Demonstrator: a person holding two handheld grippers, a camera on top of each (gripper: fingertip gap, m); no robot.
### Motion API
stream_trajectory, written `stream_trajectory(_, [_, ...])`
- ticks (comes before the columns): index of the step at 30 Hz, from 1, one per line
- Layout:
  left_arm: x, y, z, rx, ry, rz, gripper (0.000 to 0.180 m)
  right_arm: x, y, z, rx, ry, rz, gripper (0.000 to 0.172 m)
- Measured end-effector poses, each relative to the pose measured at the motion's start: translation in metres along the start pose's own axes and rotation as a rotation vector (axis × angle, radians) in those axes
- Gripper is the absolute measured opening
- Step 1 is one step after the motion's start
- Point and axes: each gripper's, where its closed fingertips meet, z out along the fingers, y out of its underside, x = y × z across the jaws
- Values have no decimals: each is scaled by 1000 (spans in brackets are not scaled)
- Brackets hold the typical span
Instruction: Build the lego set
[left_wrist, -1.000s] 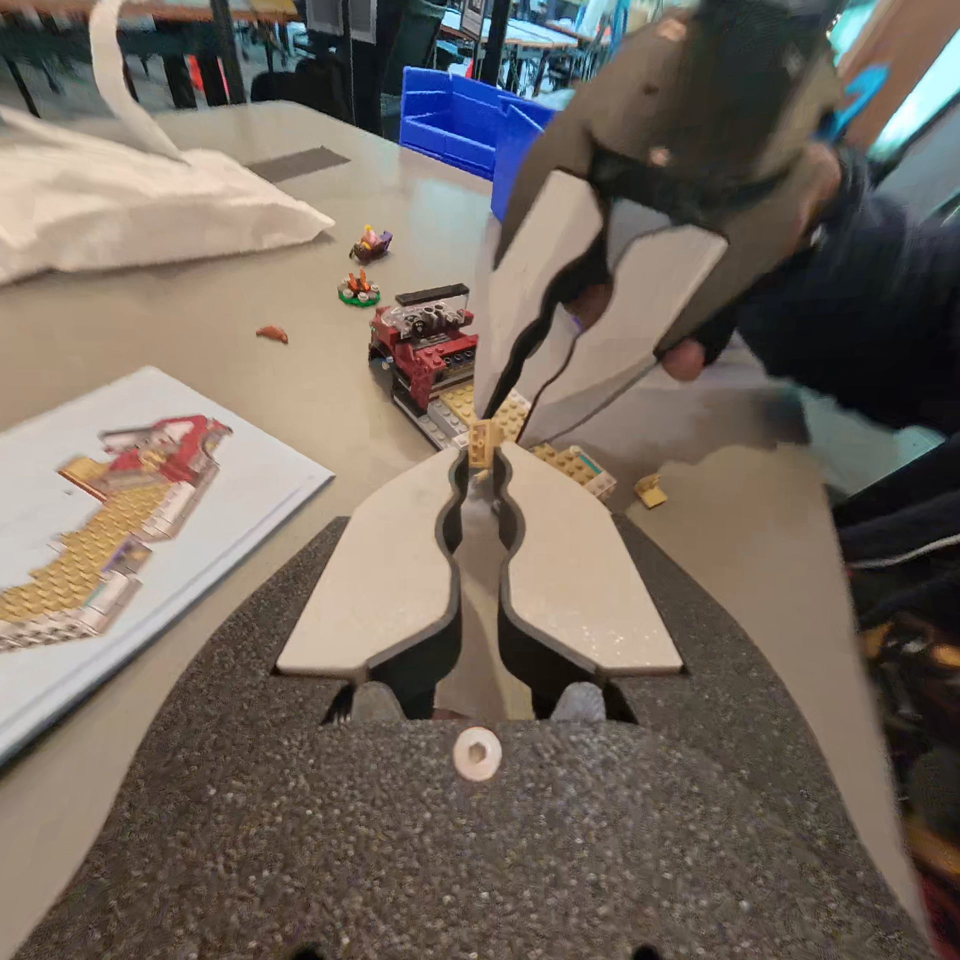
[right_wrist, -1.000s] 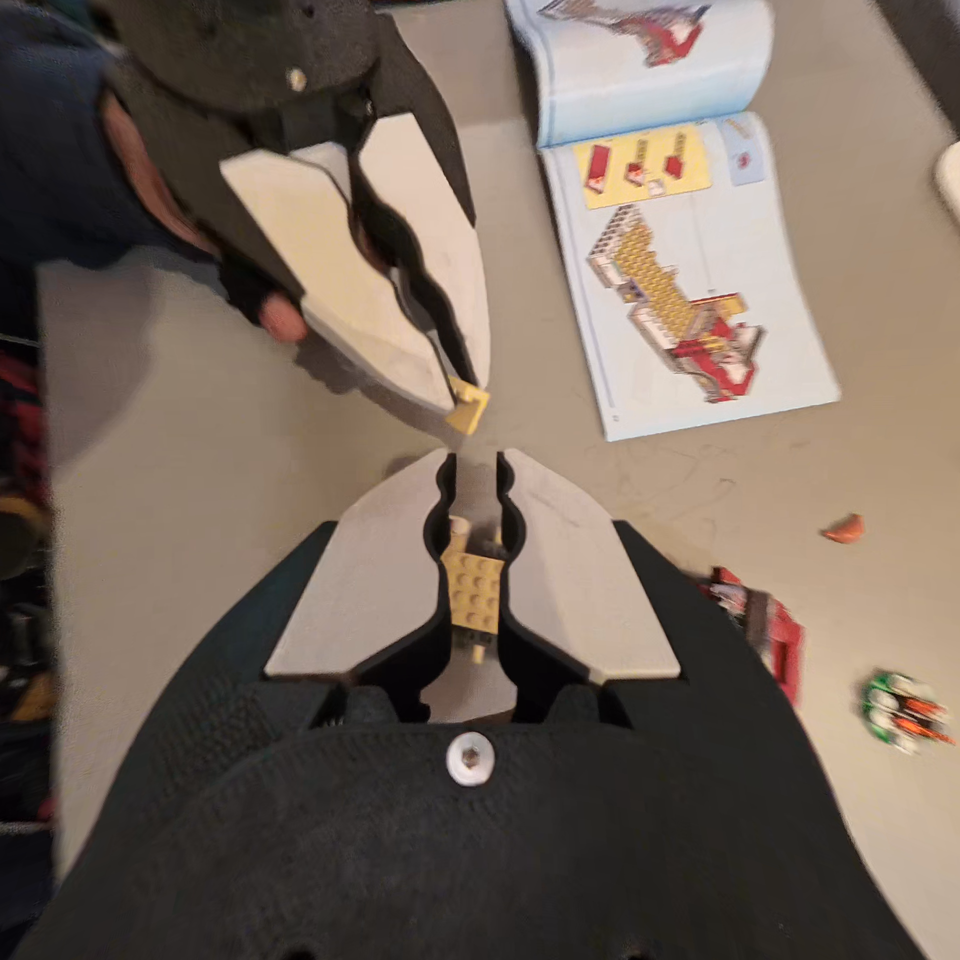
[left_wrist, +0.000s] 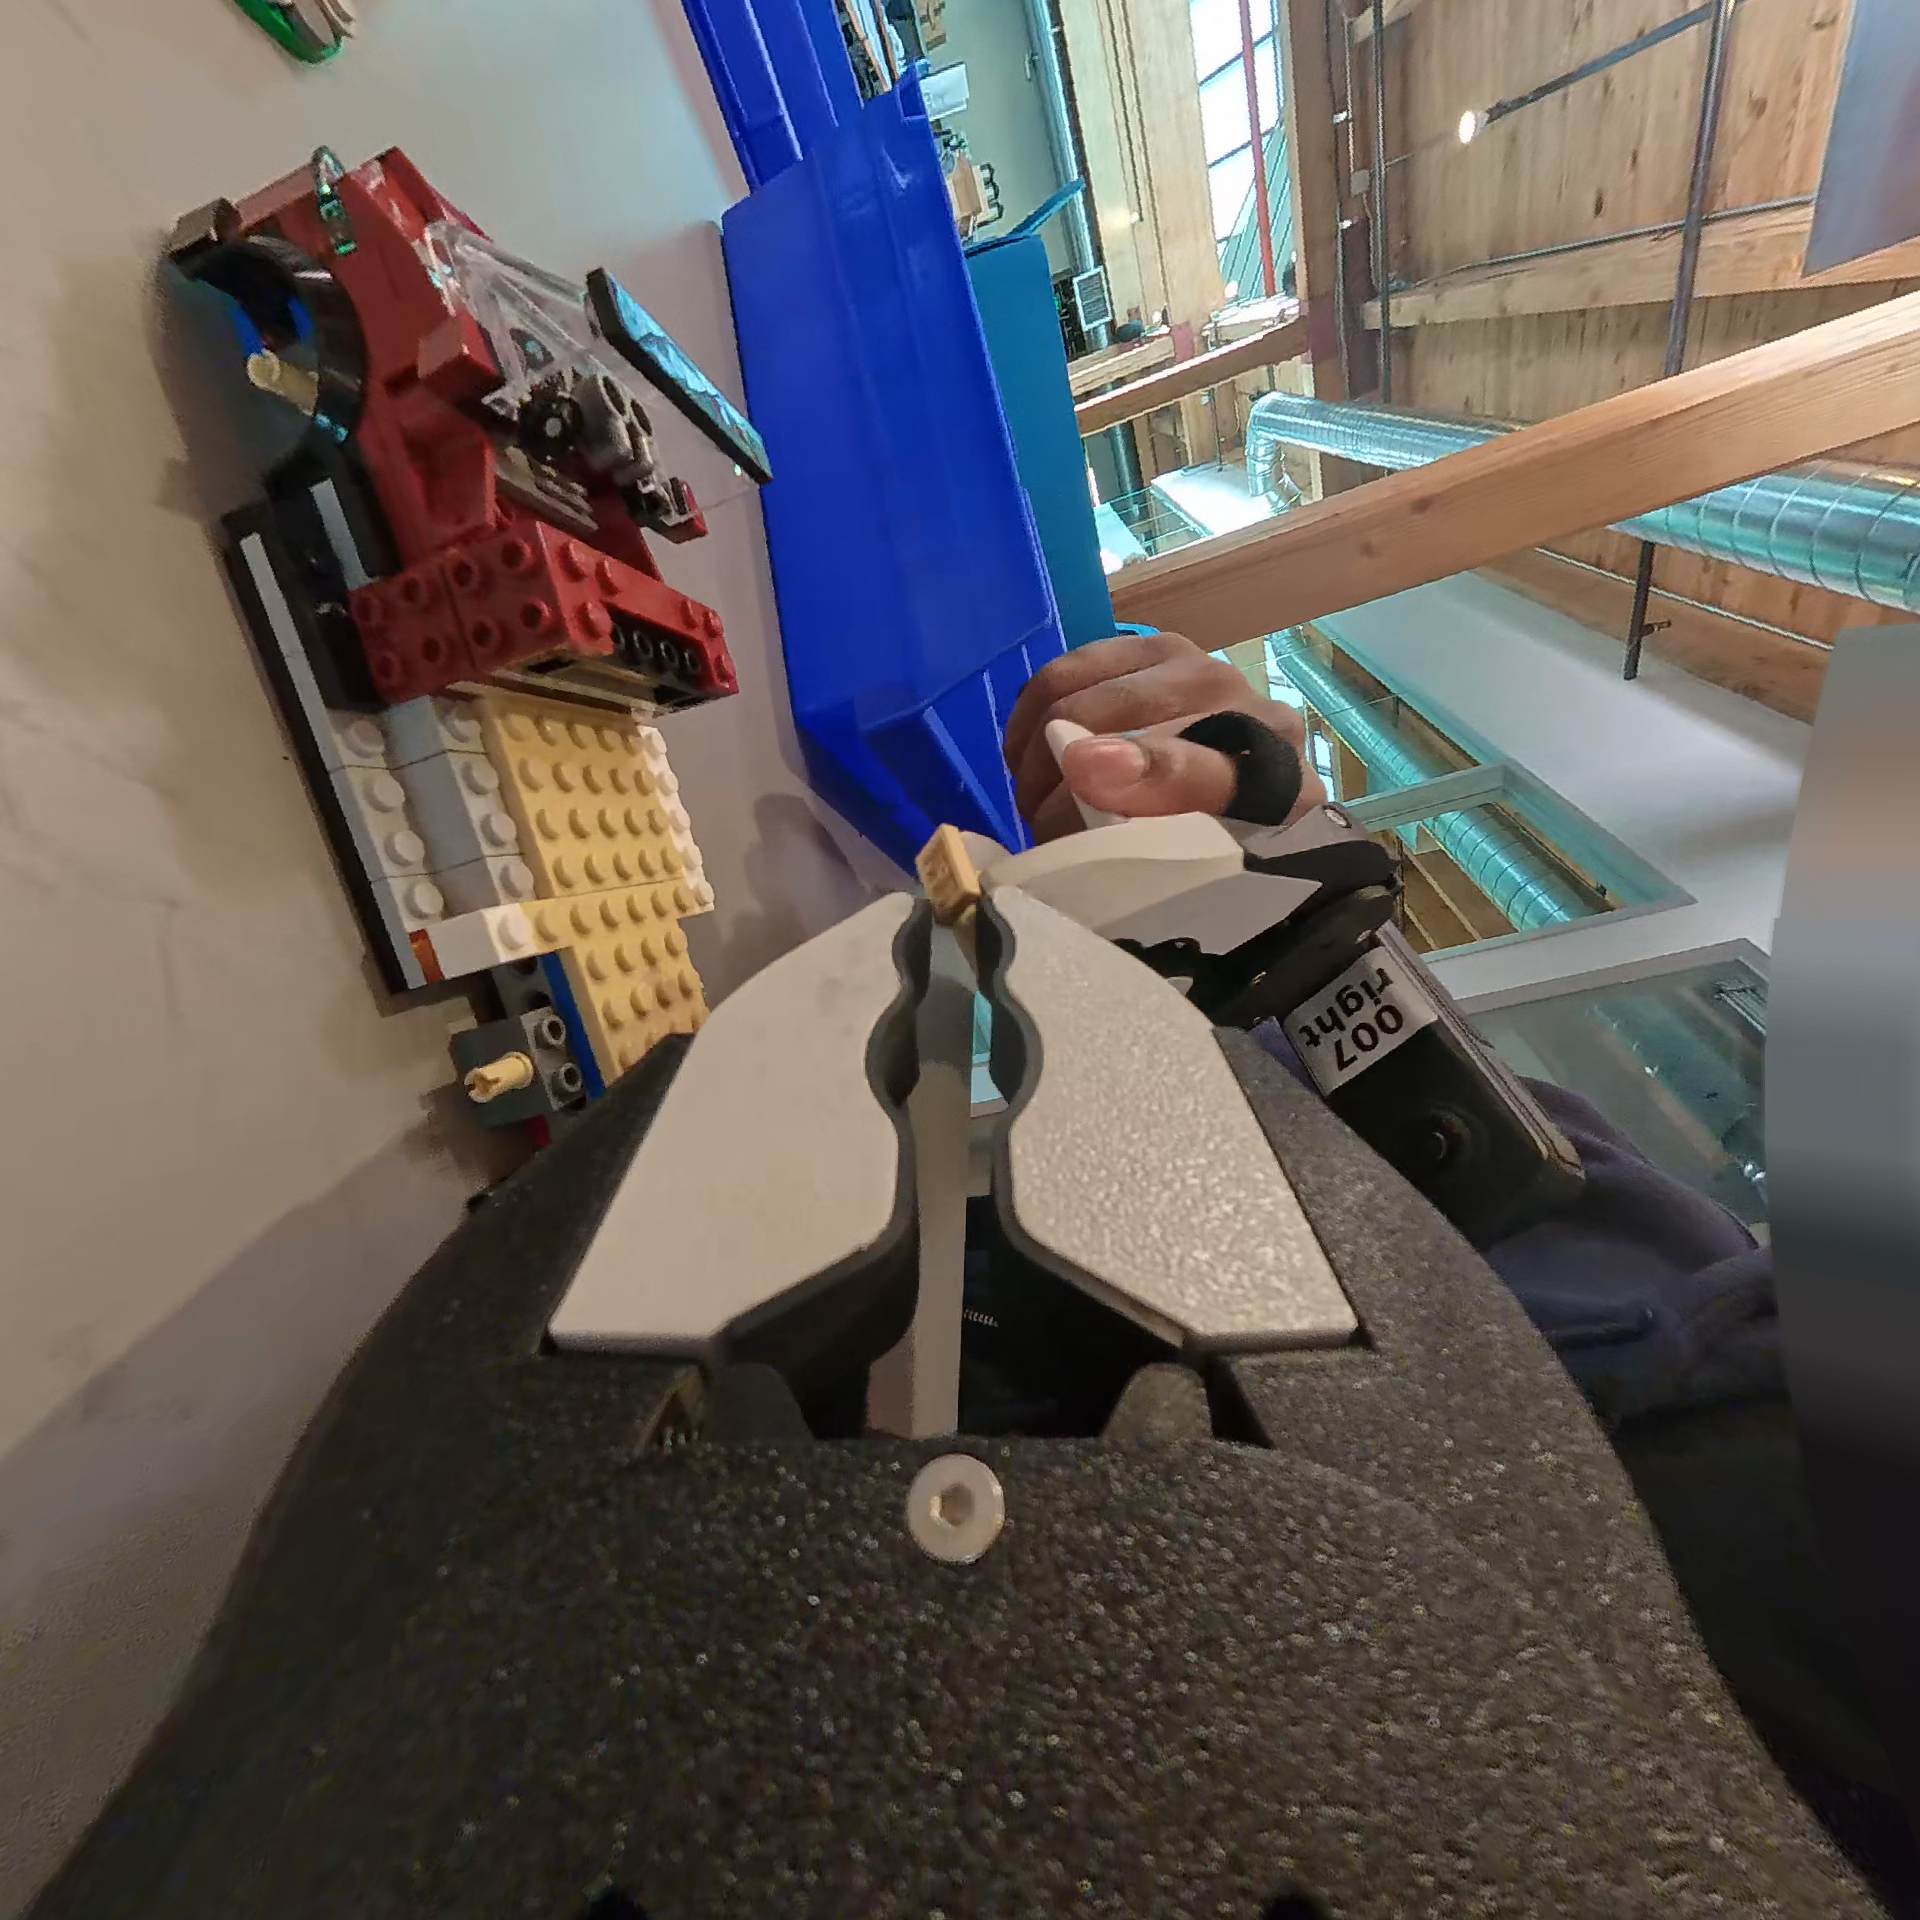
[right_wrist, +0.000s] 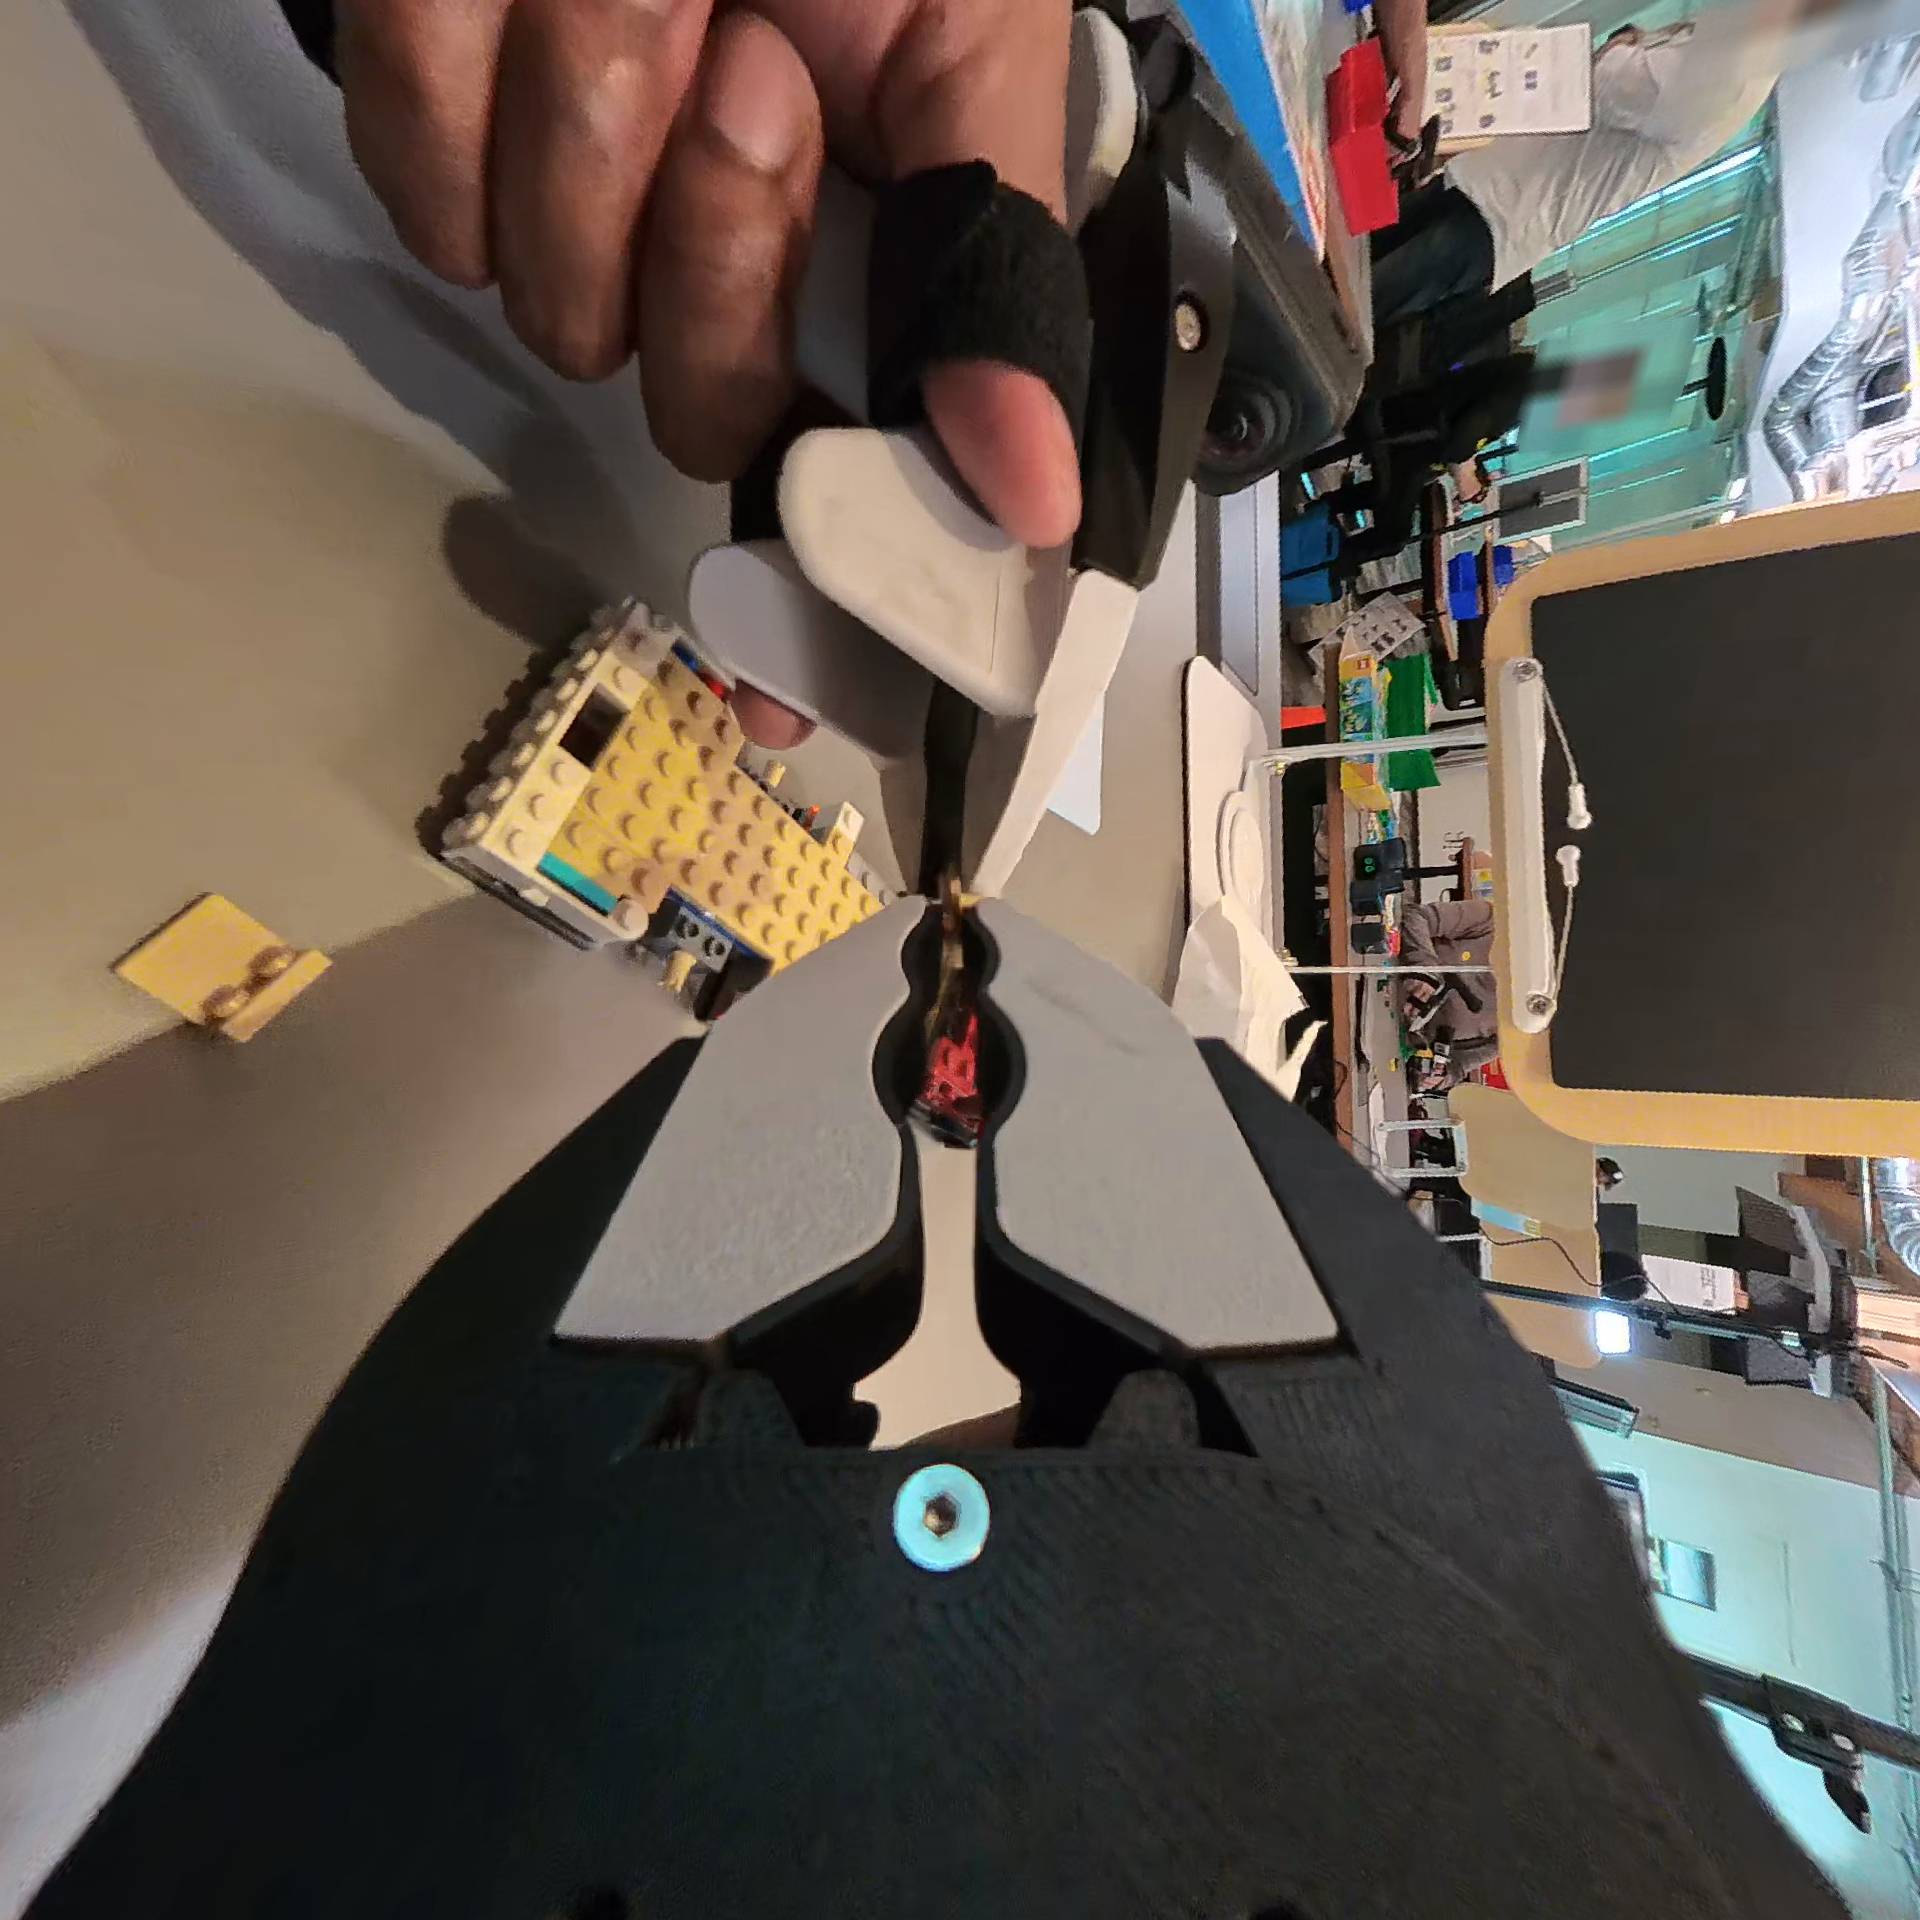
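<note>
Right now the left gripper (left_wrist: 951, 914) pinches a small tan brick (left_wrist: 948, 873) at its very tips, beside the brick model (left_wrist: 582, 810); the right gripper (right_wrist: 951, 904), closed, touches it, and a nudge could flick it loose

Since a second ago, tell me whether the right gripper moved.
Yes. The right gripper swung from above the brick model to its right, tips meeting the left gripper.
</note>
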Motion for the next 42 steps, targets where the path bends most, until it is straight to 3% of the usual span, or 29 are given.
stream_trajectory(5, [-6,-8,-8,31,-95,104,26,10,9,-8,-29,-23,47,3])
stream_trajectory(9, [-34,-15,-20,6,-419,332,53,24,20,-17,-61,-44,94,3])
stream_trajectory(13, [-55,-22,-25,-65,-737,576,67,40,37,-24,-129,-41,132,3])
stream_trajectory(18, [-60,-28,-11,-92,-882,663,73,55,52,-29,-224,38,222,3])
stream_trajectory(24, [-69,-18,2,-154,-953,648,79,51,62,-47,-280,126,318,3])
stream_trajectory(32, [-85,-16,7,-279,-1128,678,90,38,65,-57,-249,110,399,3])
stream_trajectory(36, [-86,-10,6,-364,-1108,660,76,34,63,-57,-233,101,398,3])
stream_trajectory(42, [-84,5,-21,-632,-992,804,74,28,60,-58,-228,87,399,3])
